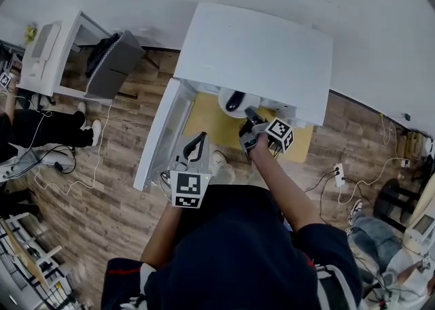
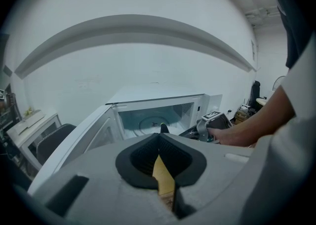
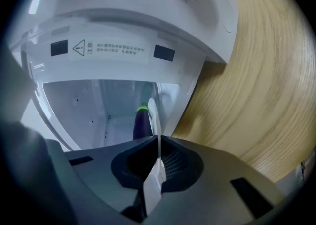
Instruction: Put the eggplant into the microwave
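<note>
The table (image 1: 204, 122) has a pale wooden top (image 3: 256, 86), and the white microwave (image 1: 262, 57) stands directly on it, with its door (image 1: 158, 140) swung open to the left. The table stands on a brown plank floor (image 1: 115, 159), where probably a white power strip (image 1: 338, 174) lies to the right.

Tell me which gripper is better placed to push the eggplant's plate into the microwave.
The right gripper: its fingers pinch the plate rim, the eggplant facing the open microwave. The left gripper hangs back, shut, empty.
</note>
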Demonstrator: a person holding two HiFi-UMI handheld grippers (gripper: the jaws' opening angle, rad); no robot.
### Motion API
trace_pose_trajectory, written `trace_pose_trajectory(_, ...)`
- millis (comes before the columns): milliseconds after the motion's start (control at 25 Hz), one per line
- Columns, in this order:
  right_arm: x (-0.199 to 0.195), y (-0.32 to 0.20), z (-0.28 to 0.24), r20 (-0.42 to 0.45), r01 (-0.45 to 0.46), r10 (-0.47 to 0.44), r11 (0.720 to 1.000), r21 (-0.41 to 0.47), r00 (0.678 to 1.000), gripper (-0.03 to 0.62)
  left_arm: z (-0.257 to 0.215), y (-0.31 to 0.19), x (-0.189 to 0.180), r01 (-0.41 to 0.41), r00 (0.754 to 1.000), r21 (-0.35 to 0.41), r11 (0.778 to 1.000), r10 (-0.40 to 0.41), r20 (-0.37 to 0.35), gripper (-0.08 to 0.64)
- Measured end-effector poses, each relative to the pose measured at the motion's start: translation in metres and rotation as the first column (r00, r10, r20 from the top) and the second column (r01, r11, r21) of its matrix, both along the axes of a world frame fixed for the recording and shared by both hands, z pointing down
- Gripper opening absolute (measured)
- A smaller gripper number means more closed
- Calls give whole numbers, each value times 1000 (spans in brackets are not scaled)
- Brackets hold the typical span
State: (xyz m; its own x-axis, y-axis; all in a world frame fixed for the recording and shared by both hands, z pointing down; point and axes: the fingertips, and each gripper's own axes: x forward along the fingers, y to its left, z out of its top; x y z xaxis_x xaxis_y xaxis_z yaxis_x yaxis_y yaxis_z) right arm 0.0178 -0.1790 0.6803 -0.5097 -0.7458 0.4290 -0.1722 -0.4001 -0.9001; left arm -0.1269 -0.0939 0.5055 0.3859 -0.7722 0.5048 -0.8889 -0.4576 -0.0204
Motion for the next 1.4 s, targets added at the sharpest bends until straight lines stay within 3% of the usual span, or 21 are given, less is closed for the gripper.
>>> trace_pose_trajectory(1000, -12, -27, 9, 0, -51, 51, 999, 11, 999, 21, 7, -10, -10, -27, 1000, -27, 999, 27, 0, 15)
trace_pose_trajectory(1400, -15, -28, 4, -21, -22, 23, 999, 31, 1000, 32, 3, -15, -12, -21, 1000, -18, 1000, 21, -8, 15)
